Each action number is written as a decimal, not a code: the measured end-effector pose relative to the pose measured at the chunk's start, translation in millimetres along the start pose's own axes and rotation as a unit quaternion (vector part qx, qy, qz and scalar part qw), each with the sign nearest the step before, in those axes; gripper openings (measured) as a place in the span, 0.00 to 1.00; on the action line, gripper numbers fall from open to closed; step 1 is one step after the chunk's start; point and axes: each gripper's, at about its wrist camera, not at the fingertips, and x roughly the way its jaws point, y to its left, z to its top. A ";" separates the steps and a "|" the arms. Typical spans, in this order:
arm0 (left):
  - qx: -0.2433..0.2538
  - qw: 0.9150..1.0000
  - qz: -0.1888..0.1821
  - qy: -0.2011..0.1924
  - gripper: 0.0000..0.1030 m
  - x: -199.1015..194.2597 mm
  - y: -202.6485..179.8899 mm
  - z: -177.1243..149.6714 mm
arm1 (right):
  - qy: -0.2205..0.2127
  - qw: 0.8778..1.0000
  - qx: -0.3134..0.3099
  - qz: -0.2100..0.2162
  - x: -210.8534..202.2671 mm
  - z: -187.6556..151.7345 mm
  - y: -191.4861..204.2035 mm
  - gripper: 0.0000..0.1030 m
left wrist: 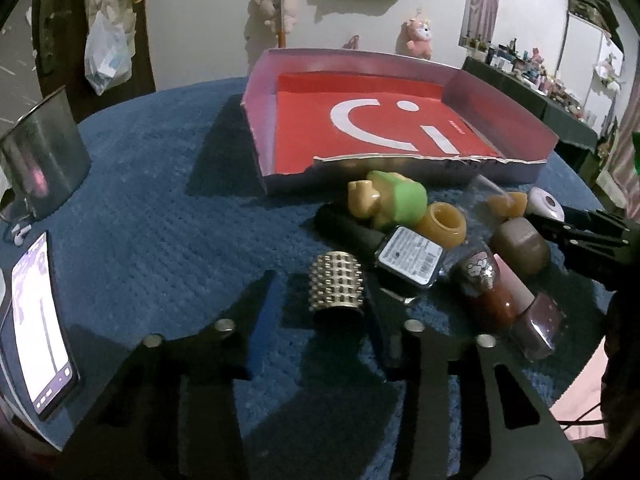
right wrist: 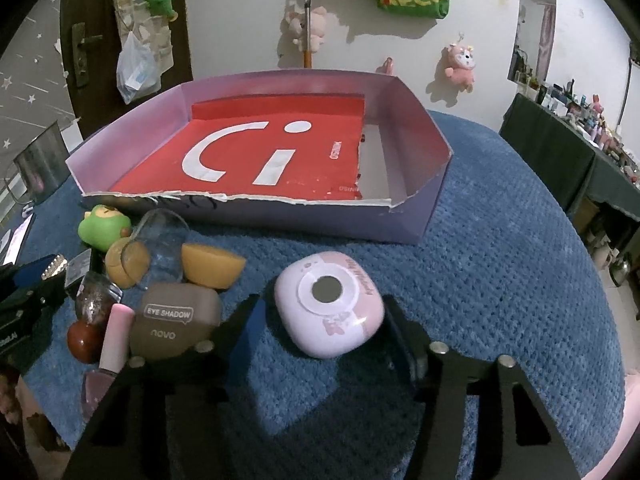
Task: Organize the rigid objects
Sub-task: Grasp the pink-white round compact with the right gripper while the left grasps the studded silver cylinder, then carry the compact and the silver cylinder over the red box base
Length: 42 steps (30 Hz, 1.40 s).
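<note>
A studded metal cylinder (left wrist: 336, 284) stands on the blue cloth between the fingers of my left gripper (left wrist: 326, 294), which is shut on it. In the right wrist view a pink rounded case (right wrist: 330, 308) lies between the fingers of my right gripper (right wrist: 324, 310), and both pads sit against its sides. Behind both stands a purple cardboard tray (right wrist: 280, 216) lined in red, with nothing in it. From the left wrist view the right gripper (left wrist: 580, 236) shows at the right edge with the pink case (left wrist: 546, 202) at its tip.
Between the grippers lies a heap: a green toy (left wrist: 394, 196), a yellow ring (left wrist: 442, 226), a black labelled tube (left wrist: 412, 256), a brown eye shadow case (right wrist: 176, 320), nail polish bottles (left wrist: 536, 320) and a clear cup (right wrist: 164, 240). A lit phone (left wrist: 38, 320) and a metal cup (left wrist: 40, 152) stand far left.
</note>
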 end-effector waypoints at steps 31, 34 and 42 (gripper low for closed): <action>0.009 0.999 -0.035 -0.041 0.23 -28.1 -21.1 30.8 | -0.045 0.996 -0.004 0.072 -48.2 9.4 12.3 0.51; 0.014 0.998 -0.040 -0.046 0.23 -29.0 -25.6 39.7 | -0.048 0.996 -0.003 0.078 -50.7 13.9 11.2 0.51; 0.035 0.996 -0.049 -0.070 0.23 -32.0 -37.9 68.7 | -0.067 0.994 -0.013 0.086 -57.6 32.3 12.4 0.49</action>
